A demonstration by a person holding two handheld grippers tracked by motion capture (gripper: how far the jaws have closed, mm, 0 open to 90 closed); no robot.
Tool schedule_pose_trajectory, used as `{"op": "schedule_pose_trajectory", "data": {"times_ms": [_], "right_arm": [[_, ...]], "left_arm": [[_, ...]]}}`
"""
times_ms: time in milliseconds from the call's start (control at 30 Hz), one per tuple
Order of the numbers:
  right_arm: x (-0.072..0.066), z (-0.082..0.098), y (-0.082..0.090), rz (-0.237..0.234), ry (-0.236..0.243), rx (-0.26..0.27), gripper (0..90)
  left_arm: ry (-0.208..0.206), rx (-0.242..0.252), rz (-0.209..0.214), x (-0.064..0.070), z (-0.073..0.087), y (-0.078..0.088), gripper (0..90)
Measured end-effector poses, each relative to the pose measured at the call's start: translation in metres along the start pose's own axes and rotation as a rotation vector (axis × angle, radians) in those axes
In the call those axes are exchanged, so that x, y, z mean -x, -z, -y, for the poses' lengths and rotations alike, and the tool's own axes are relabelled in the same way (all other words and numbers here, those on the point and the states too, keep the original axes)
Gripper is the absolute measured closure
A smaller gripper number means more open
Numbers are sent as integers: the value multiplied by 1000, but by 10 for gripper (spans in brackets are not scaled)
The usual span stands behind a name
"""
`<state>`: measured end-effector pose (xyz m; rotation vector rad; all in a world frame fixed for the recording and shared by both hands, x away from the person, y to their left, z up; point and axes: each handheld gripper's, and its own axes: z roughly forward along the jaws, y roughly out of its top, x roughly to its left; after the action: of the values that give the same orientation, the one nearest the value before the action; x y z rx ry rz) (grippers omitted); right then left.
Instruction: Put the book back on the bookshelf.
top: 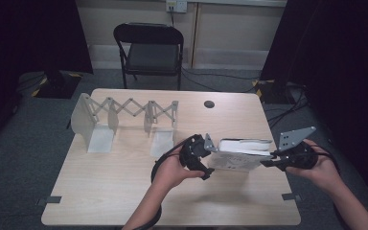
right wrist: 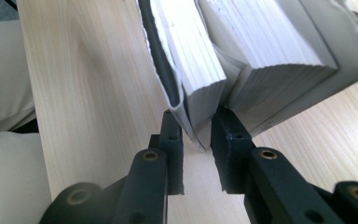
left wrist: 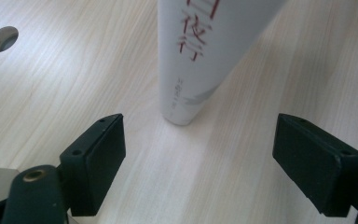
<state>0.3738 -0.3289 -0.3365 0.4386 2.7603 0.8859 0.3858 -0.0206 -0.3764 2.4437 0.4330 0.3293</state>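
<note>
A thick white book stands on edge on the wooden table, right of centre. In the right gripper view my right gripper is shut on a bundle of pages and the cover at a corner of the book, which fans open beyond the jaws. From the right, the right gripper reaches the book's end. My left gripper is at the book's left end. Its jaws stand wide apart in the left gripper view, and the white spine with red characters lies just beyond them, untouched.
A white expanding book rack stands at the table's back left. A round cable hole is near the far edge. Behind the table stands a black folding chair. The person's forearms enter from the bottom edge.
</note>
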Motion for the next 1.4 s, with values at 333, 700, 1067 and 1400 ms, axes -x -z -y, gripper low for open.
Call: {"op": "schedule_pose_trajectory", "data": {"times_ms": [333, 700, 1067, 1400], "right_arm": [[2, 0, 0, 0, -12, 1, 749], [8, 3, 2, 8, -47, 21, 752], [10, 7, 2, 19, -68, 24, 729], [15, 12, 3, 39, -97, 33, 709]], "left_arm": [[-30, 24, 19, -2, -23, -2, 175], [-36, -8, 50, -7, -38, -12, 167], [-65, 19, 45, -2, -52, -16, 262], [-33, 19, 71, 1, -55, -11, 440]]}}
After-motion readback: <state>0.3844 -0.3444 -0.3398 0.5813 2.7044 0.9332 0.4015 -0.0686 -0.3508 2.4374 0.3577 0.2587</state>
